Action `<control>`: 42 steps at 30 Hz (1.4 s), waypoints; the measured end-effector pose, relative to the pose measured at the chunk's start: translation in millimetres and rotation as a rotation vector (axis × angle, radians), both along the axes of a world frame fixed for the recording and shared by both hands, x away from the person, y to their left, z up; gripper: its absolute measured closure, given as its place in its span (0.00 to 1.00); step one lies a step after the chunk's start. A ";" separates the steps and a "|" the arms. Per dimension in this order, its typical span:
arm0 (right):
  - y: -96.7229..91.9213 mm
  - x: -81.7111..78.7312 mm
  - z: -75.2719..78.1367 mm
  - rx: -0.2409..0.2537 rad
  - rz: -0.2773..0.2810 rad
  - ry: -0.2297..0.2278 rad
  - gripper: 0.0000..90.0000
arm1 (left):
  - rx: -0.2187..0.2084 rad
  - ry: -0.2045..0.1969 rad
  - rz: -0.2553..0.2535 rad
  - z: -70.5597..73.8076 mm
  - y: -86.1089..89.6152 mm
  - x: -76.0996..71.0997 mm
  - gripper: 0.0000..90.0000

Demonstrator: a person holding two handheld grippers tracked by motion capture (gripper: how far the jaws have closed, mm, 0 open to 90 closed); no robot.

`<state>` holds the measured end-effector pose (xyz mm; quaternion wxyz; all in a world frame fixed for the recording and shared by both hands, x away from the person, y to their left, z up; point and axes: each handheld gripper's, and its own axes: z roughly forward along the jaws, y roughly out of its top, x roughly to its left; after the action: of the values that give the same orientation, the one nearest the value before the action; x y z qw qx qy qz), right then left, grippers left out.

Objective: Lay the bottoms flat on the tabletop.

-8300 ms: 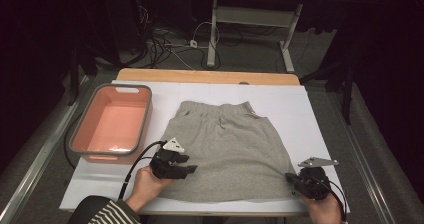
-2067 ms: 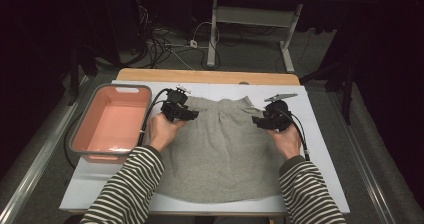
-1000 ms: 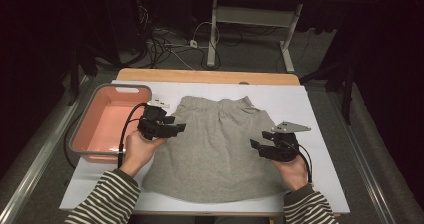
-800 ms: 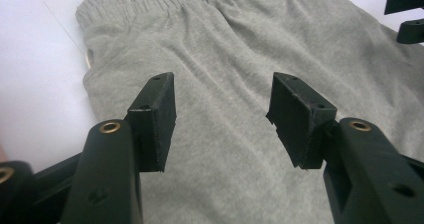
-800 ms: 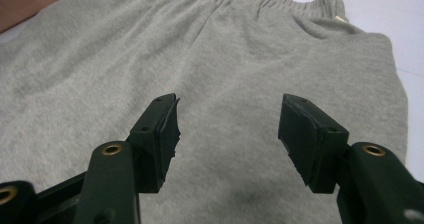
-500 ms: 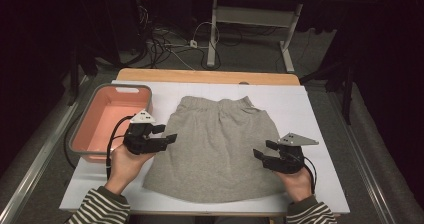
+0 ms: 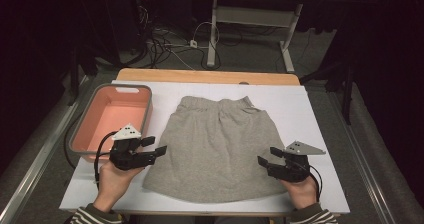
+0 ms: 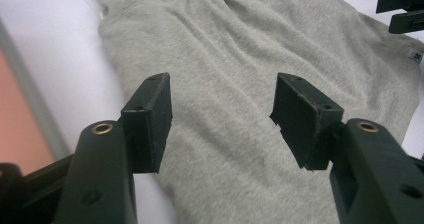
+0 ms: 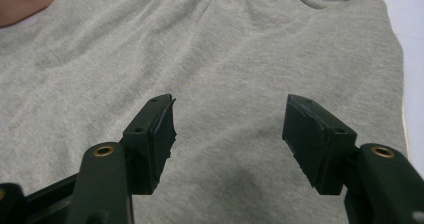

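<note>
Lying flat mid-frame on the white table (image 7: pixel 320 114) in a dark room, the grey skirt (image 7: pixel 220 144) sits between the left gripper (image 7: pixel 156 151) and the right gripper (image 7: pixel 264 158), both with jaws spread, just opening, gripping nothing.

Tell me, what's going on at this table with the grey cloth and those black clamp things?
A person holds a gripper in each hand over a grey skirt spread flat on a white table. The left gripper sits at the skirt's left edge and the right gripper at its right edge, both low near the hem. Their jaws have just been opening and stand apart with nothing pinched between them. A pink tub waits at the left.
</note>
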<state>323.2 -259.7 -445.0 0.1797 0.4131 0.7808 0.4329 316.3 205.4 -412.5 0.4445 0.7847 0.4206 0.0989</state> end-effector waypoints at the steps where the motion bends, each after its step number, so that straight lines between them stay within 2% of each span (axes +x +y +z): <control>1: -1.0 -1.1 -0.2 0.003 -0.001 -0.001 0.42 | -0.002 -0.005 0.004 -0.6 1.9 -2.6 0.44; 10: -6.5 -10.4 -2.6 0.004 -0.014 -0.022 0.40 | -0.023 -0.036 0.034 -5.6 20.0 -25.4 0.42; 16: -8.5 -13.8 -5.5 0.000 -0.022 -0.022 0.40 | -0.020 -0.057 0.037 -12.8 27.3 -37.0 0.42; 29: -19.4 -26.1 -8.2 0.005 -0.036 -0.049 0.40 | -0.029 -0.047 0.068 -26.0 43.1 -47.1 0.41; 42: -23.5 -29.9 -10.4 0.004 -0.059 -0.057 0.39 | -0.039 -0.024 0.054 -35.7 50.2 -49.5 0.41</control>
<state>293.3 -283.2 -455.4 0.2135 0.4240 0.7619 0.4407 266.8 255.5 -448.2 0.4618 0.7629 0.4383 0.1121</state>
